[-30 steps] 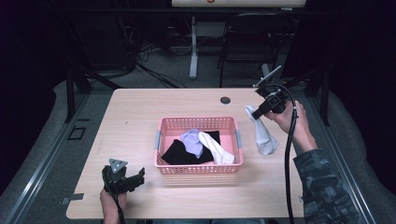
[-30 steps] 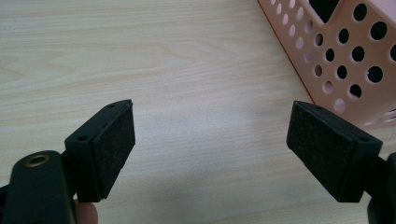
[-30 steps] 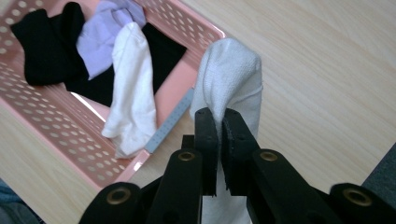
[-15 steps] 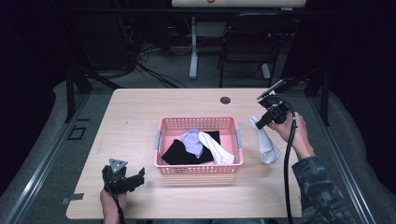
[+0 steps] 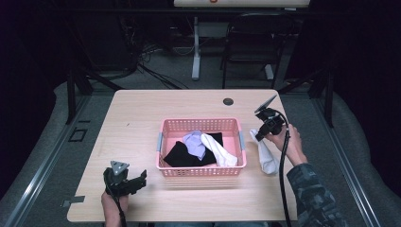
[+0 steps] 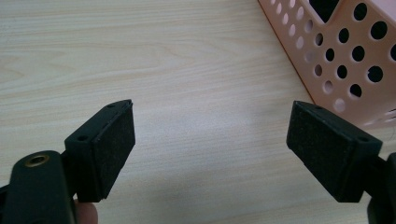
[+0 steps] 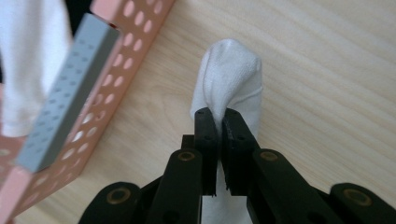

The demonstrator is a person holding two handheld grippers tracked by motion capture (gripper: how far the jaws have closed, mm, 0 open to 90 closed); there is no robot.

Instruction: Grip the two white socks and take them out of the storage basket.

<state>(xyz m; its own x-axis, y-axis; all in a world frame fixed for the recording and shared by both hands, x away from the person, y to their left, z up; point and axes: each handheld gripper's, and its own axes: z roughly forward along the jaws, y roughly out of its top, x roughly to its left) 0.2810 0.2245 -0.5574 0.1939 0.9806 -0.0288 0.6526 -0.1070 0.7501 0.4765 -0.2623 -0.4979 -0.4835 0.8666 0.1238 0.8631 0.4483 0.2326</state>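
The right tongs (image 5: 259,134) pinch a white sock (image 5: 266,155) that lies on the tabletop (image 5: 142,113) at centre right of the high view, just beside the pink basket (image 5: 202,172). That basket, mid-frame, holds black, lavender and white garments. The left tongs (image 5: 140,180) rest spread at lower left, near the basket's front left corner and the tabletop's near edge. Bare wood lies upper left.
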